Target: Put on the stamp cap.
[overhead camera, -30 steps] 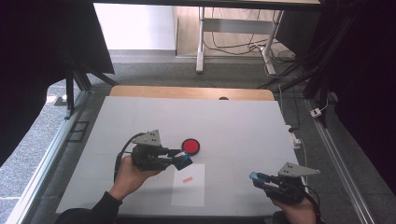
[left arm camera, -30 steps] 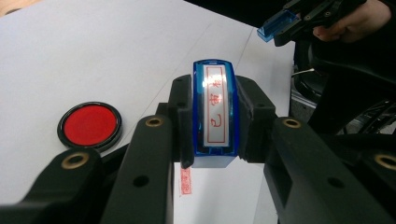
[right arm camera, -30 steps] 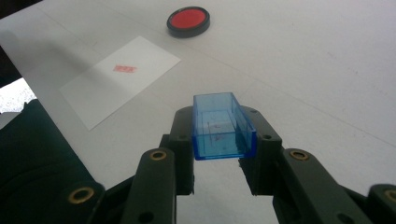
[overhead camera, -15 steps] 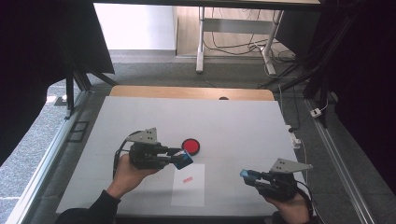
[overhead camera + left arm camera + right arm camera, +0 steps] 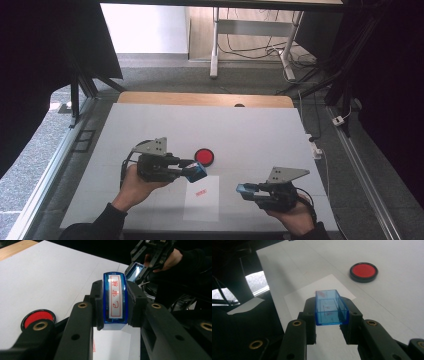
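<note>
My left gripper (image 5: 196, 171) (image 5: 114, 305) is shut on a blue stamp (image 5: 115, 301) (image 5: 197, 171) whose face with red characters points up at the camera. It hovers just left of a sheet of white paper (image 5: 203, 197) that bears one red print (image 5: 201, 192). A round red ink pad (image 5: 204, 156) (image 5: 37, 318) (image 5: 363, 271) lies beyond the paper. My right gripper (image 5: 244, 189) (image 5: 331, 308) is shut on the stamp's clear blue cap (image 5: 331, 307) (image 5: 243, 189), held open side up to the right of the paper (image 5: 322, 285).
The white table top (image 5: 260, 135) has a wooden strip (image 5: 200, 99) along its far edge. A metal rail (image 5: 45, 185) runs along the left side and cables (image 5: 320, 145) lie off the right edge. A hand holds each gripper from the near edge.
My right gripper with the cap has moved left toward the paper. My left gripper with the stamp has stayed nearly in place.
</note>
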A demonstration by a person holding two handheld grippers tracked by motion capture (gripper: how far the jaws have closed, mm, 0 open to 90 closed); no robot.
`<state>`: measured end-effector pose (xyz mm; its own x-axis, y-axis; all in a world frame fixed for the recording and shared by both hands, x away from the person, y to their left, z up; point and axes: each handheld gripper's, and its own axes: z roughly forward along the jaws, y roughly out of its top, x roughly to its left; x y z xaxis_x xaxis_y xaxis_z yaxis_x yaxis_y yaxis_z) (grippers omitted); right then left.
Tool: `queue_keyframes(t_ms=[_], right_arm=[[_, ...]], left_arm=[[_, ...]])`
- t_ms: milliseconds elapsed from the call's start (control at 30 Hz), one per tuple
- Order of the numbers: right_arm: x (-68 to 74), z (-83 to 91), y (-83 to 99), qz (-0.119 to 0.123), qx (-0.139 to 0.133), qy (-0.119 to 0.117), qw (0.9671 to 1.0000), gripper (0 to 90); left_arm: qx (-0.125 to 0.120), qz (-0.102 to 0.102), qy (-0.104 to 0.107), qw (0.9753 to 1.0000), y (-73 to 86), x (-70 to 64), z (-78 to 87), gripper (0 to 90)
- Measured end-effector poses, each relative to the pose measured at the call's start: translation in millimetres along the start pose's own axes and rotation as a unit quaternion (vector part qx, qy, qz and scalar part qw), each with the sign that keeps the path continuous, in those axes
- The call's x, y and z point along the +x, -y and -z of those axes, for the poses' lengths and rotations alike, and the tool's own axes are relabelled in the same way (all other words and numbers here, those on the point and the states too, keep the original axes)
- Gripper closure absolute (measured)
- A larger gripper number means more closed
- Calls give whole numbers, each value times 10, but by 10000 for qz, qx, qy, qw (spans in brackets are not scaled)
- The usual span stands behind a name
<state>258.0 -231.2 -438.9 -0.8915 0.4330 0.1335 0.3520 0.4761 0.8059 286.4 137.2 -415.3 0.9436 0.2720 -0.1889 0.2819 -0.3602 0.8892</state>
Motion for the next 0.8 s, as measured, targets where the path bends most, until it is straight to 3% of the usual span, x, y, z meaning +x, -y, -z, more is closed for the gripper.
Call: queue_keyframes(t_ms=[367, 567, 667, 800], right_arm=[[34, -299, -198, 42, 29, -587, 9983, 687], [100, -448, -324, 339, -5, -867, 9957, 687], [133, -517, -365, 508, -18, -880, 9948, 686], [149, -622, -426, 512, 1, -1076, 9929, 687]], left_arm=[[-10, -146, 183, 9997, -21, -26, 10, 704], [-145, -245, 329, 9991, -29, -39, 34, 704], [-151, -290, 374, 9988, -31, -44, 38, 704], [-146, -437, 437, 9980, -40, -65, 27, 704]])
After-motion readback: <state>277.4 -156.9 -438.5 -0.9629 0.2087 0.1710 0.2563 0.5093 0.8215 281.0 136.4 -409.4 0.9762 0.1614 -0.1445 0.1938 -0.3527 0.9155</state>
